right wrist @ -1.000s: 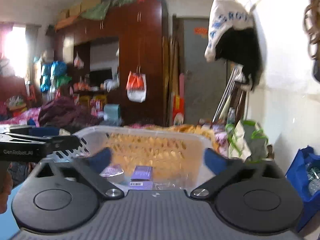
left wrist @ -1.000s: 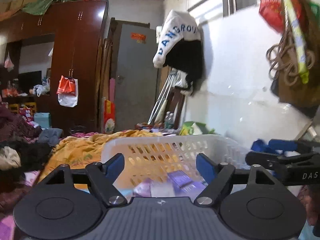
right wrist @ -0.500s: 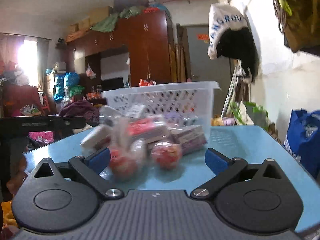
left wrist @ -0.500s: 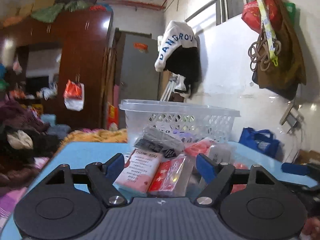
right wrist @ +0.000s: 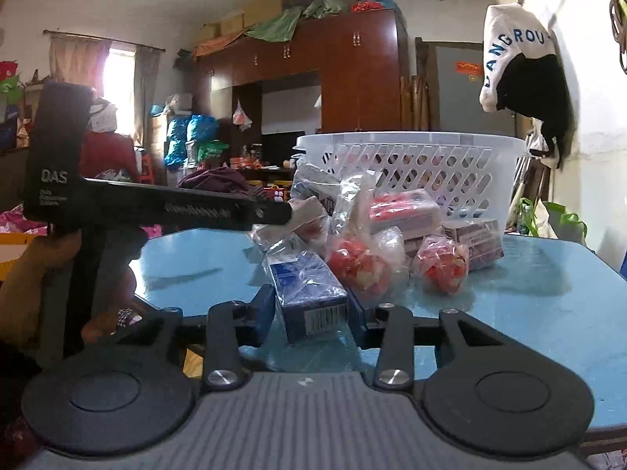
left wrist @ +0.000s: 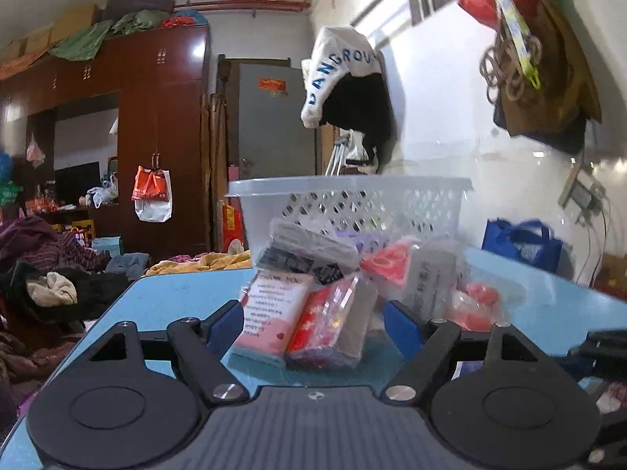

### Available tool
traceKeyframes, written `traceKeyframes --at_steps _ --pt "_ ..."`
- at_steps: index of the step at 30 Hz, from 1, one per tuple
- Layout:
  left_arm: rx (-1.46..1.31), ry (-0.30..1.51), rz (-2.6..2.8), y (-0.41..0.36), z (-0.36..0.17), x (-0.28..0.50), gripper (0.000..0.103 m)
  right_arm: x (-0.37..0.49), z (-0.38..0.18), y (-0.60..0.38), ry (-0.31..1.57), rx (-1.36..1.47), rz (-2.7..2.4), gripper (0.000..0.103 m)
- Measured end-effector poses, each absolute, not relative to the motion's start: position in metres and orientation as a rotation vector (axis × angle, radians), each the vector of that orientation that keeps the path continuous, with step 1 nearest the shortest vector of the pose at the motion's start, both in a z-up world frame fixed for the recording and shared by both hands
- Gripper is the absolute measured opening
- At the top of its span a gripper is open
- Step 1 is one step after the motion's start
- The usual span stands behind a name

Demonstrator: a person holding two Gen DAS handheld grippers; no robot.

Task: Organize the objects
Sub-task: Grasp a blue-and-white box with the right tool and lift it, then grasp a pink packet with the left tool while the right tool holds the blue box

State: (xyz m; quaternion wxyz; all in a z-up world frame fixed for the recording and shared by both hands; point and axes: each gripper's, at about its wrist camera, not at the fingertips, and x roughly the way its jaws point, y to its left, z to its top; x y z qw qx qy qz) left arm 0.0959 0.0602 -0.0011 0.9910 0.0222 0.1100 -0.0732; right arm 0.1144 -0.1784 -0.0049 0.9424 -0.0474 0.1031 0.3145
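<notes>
A heap of small packets lies on the blue table (right wrist: 529,305) in front of a white lattice basket (right wrist: 423,164). My right gripper (right wrist: 311,309) is closed on a blue box (right wrist: 309,293) with a barcode at the near edge of the heap. Red bagged items (right wrist: 358,264) lie just behind it. My left gripper (left wrist: 313,323) is open low over the table, its fingers on either side of a pink packet (left wrist: 274,309) and a red packet (left wrist: 329,321). The basket (left wrist: 352,203) stands behind them. The left gripper's body shows in the right wrist view (right wrist: 156,207).
The table's left edge (left wrist: 117,305) drops to piles of clothes. A white wall (left wrist: 450,149) with hung bags runs along the right. A blue bag (left wrist: 521,243) sits beyond the table. A dark wardrobe stands at the back.
Both grippers dropped from over the basket to table level in front of the heap. The right gripper closed on the blue box. The left gripper moved closer to the packets.
</notes>
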Motion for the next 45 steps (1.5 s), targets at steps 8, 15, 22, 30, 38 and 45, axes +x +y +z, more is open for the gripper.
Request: traceKeyframes --at_steps 8,15,22,30,38,45 --pt "0.144 0.253 -0.108 0.036 -0.006 0.101 0.082 0.111 0.018 -0.208 0.103 -0.056 0.573 0.042" --pt "0.162 0.301 -0.093 0.032 -0.013 0.108 0.043 0.123 0.026 -0.221 0.092 -0.036 0.52 0.042" --pt "0.147 0.281 -0.106 0.033 -0.013 0.104 0.038 0.13 0.025 -0.227 0.098 -0.025 0.495 0.042" --pt "0.11 0.251 -0.11 0.04 -0.008 0.102 0.033 0.132 0.02 -0.232 0.114 -0.011 0.476 0.041" --pt "0.086 0.192 -0.108 0.048 -0.001 0.091 0.032 0.135 0.022 -0.238 0.11 -0.01 0.446 0.04" --pt "0.047 0.133 -0.11 0.056 0.008 0.083 0.031 0.136 0.025 -0.24 0.107 -0.007 0.431 0.04"
